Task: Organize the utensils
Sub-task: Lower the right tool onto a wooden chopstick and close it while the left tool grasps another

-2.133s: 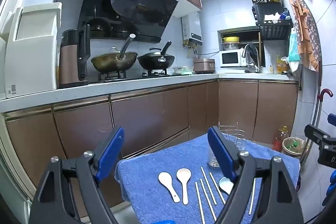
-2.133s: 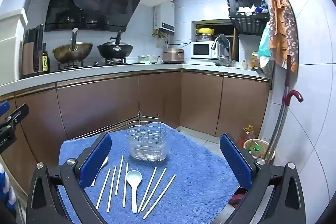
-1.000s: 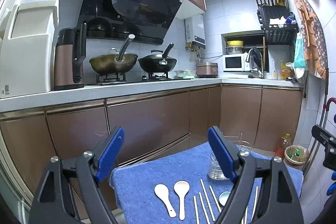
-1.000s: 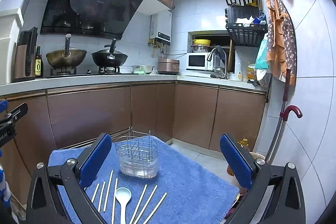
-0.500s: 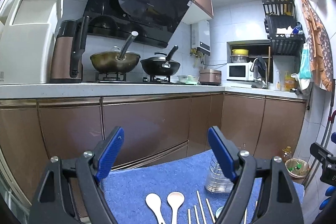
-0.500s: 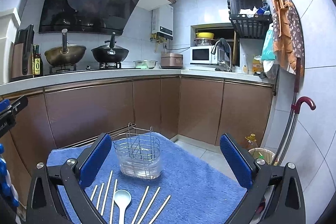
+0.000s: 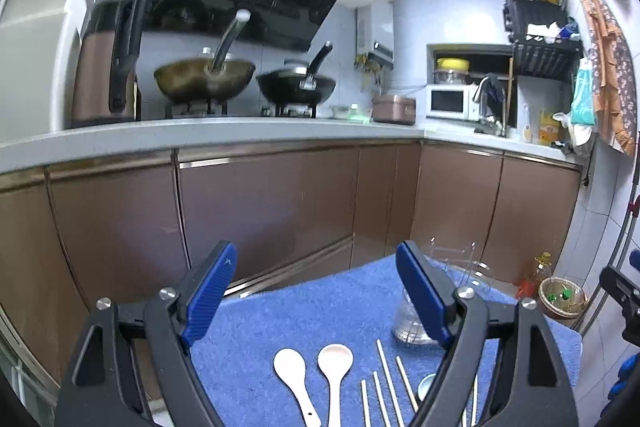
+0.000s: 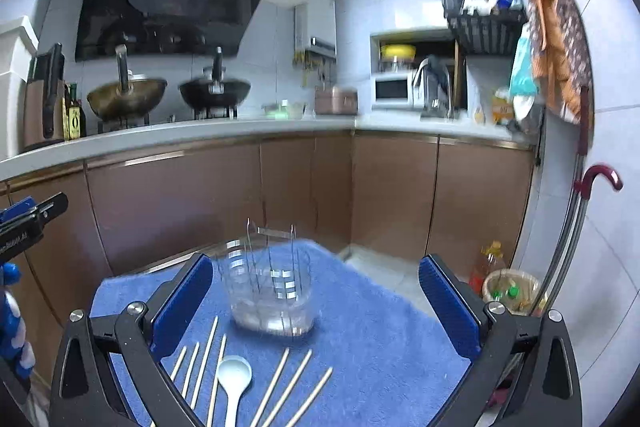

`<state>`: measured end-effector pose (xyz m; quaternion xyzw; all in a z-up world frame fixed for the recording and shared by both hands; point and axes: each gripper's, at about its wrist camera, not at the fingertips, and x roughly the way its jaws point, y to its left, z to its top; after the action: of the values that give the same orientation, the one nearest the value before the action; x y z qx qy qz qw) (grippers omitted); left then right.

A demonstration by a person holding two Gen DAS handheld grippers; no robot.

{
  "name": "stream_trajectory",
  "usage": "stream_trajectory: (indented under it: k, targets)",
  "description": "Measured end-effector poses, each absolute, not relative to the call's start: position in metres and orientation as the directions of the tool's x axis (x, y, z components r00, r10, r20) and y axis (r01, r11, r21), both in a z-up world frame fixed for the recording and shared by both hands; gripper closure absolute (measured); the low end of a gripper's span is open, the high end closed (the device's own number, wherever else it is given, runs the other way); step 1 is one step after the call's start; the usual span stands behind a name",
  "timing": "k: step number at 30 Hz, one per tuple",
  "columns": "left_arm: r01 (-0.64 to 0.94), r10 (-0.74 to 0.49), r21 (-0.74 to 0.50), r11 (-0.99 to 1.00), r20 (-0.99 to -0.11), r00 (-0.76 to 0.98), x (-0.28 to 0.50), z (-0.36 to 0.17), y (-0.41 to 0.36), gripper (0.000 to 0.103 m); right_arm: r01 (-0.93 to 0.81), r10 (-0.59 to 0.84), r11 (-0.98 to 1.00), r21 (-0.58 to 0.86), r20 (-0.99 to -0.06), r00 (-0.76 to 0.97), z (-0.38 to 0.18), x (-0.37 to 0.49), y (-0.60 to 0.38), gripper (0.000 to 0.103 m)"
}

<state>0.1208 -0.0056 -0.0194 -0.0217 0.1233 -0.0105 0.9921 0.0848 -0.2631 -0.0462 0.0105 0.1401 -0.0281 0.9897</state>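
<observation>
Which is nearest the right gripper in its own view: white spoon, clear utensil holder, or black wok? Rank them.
1. White spoon, on the blue towel, low between the right gripper fingers, left of centre.
2. Clear utensil holder, mid-towel.
3. Black wok, on the stove.

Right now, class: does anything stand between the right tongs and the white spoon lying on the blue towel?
Nothing visible does. The right tongs are open above the blue towel, and the white spoon lies uncovered among loose chopsticks, nearer than the clear holder.

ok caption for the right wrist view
Open right gripper above a blue towel with chopsticks, spoon and clear holder.
</observation>
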Motion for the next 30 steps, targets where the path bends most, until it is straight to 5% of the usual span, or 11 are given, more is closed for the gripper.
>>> stream_trajectory:
  k: [10,16,20,30]
  targets:
    - [0.159,-0.276,-0.255,0.954,-0.533,0.800,0.179,-0.065,0.018,0.023,0.039,-0.003,0.997,0.062,-0.501,0.865,-0.089,0.119,-0.289,0.001]
    - [0.235,-0.423,-0.357,0.904,-0.674,0.606,0.215,-0.112,-0.010,0.025,-0.009,0.074,0.994,0.109,-0.605,0.793,-0.115,0.136,-0.294,0.031]
    - [0.251,-0.464,-0.391,0.886,-0.731,0.501,0.241,-0.141,-0.030,0.042,-0.039,0.147,0.984,0.176,-0.660,0.736,-0.132,0.149,-0.298,0.057]
    - [0.225,-0.409,-0.348,0.910,-0.842,0.352,0.305,-0.199,-0.075,0.067,-0.035,0.330,0.925,0.377,-0.757,0.564,-0.181,0.193,-0.315,0.083]
